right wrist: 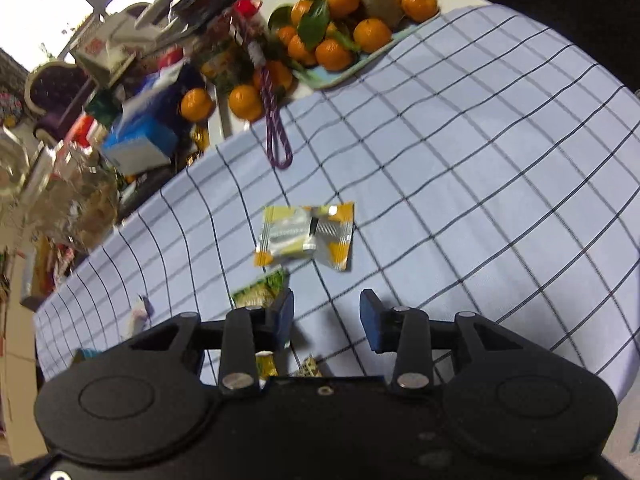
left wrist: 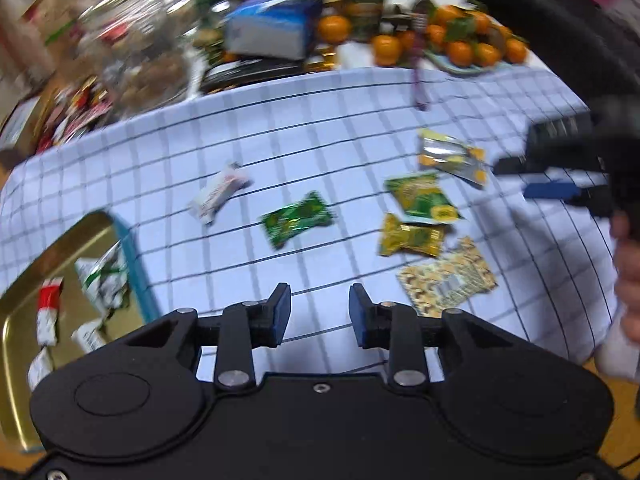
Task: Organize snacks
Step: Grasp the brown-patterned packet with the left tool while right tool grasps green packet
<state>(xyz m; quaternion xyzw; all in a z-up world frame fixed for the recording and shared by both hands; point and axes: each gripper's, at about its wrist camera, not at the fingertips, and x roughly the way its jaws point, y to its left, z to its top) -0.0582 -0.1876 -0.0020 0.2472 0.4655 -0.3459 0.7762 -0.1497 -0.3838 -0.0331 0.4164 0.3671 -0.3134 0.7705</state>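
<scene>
Loose snacks lie on the checked blue cloth (left wrist: 320, 128): a white bar (left wrist: 218, 196), a green candy (left wrist: 298, 219), a green packet (left wrist: 424, 197), a yellow candy (left wrist: 412, 237), a patterned packet (left wrist: 446, 278) and a silver-orange packet (left wrist: 452, 157), which also shows in the right wrist view (right wrist: 306, 234). A gold tin tray (left wrist: 24, 320) at the left holds several snacks. My left gripper (left wrist: 319, 314) is open and empty above the cloth. My right gripper (right wrist: 327, 320) is open and empty just short of the silver-orange packet; it also shows in the left wrist view (left wrist: 520, 178).
A plate of mandarins (right wrist: 344, 24) stands at the cloth's far edge. A blue tissue box (left wrist: 272, 24), glass jars (left wrist: 132, 40) and other clutter crowd the back left. A purple cord (right wrist: 276, 136) lies on the cloth.
</scene>
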